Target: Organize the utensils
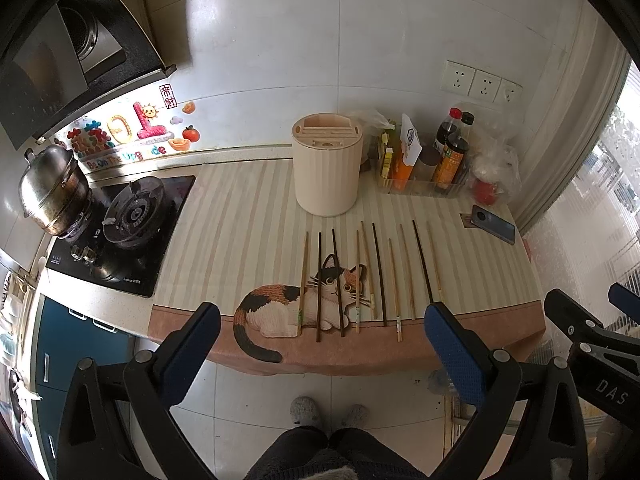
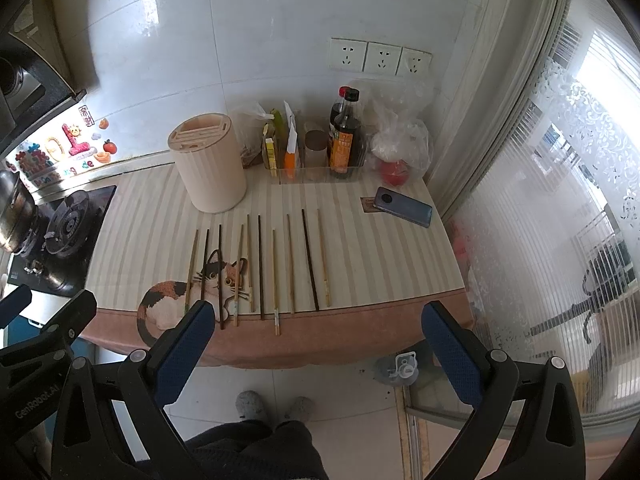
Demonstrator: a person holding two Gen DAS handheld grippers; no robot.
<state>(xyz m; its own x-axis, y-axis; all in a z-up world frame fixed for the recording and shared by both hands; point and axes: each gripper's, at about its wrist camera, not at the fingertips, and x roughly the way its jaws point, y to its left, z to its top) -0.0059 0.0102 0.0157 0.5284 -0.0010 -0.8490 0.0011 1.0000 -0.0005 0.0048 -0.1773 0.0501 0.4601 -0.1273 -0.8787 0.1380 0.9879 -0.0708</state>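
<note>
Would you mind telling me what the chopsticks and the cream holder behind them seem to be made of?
The chopsticks look like wood or bamboo: thin, matte sticks, some pale tan, some dark brown. The holder looks like matte plastic: even cream colour, ribbed wall, moulded slots in the lid. Neither is certain.

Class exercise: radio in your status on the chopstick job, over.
Left gripper open, empty. Right gripper open, empty. Wooden chopsticks in a row on striped mat, untouched. Cream ribbed cylindrical holder behind them, path unobstructed.
</note>
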